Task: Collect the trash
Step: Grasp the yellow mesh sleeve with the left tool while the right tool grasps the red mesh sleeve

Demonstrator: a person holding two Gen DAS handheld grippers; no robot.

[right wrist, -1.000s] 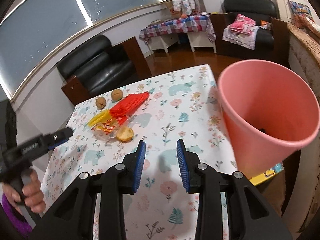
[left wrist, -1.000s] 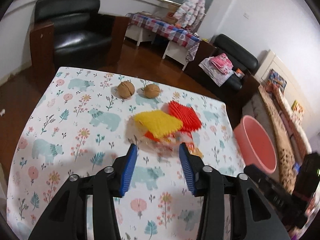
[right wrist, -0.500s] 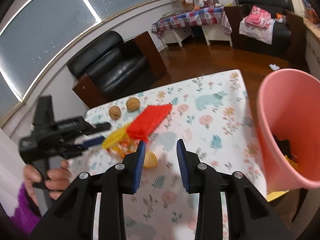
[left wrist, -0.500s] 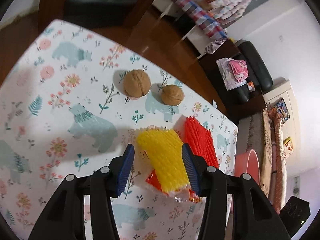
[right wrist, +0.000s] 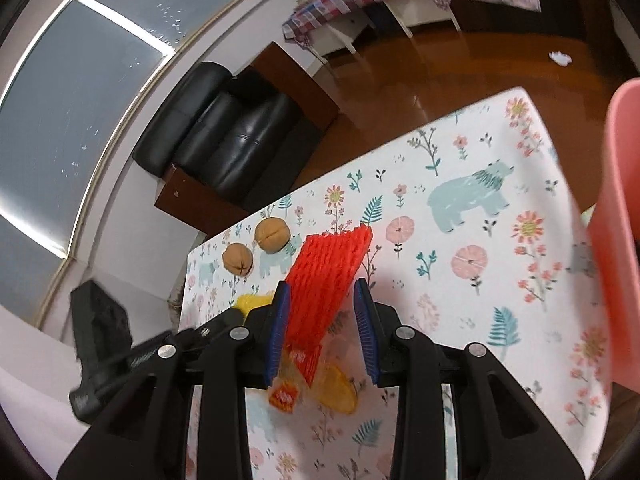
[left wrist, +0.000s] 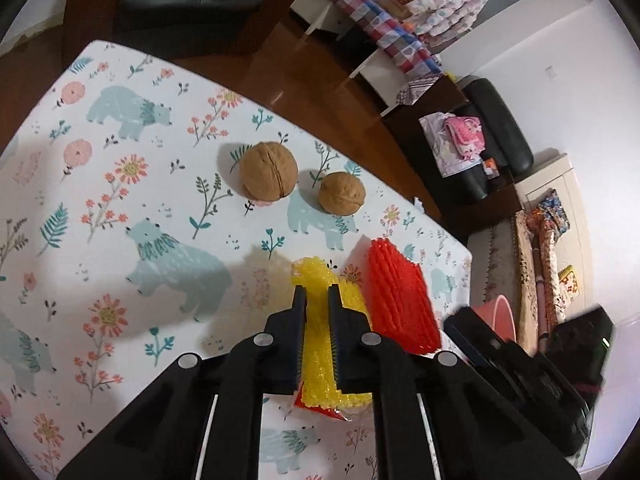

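Left gripper (left wrist: 317, 304): jaws pinched onto yellow foam fruit net (left wrist: 320, 356) lying on floral tablecloth (left wrist: 120, 208). Right gripper (right wrist: 320, 320): jaws apart, straddling red foam fruit net (right wrist: 328, 276), contact unclear. Pink plastic bin (right wrist: 618, 240) at table's edge.

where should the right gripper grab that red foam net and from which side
Grip the red foam net across its narrow width at the near end, coming from above along its length. It lies flat as a long strip, and the open right gripper already straddles that end, clear of the yellow foam net.
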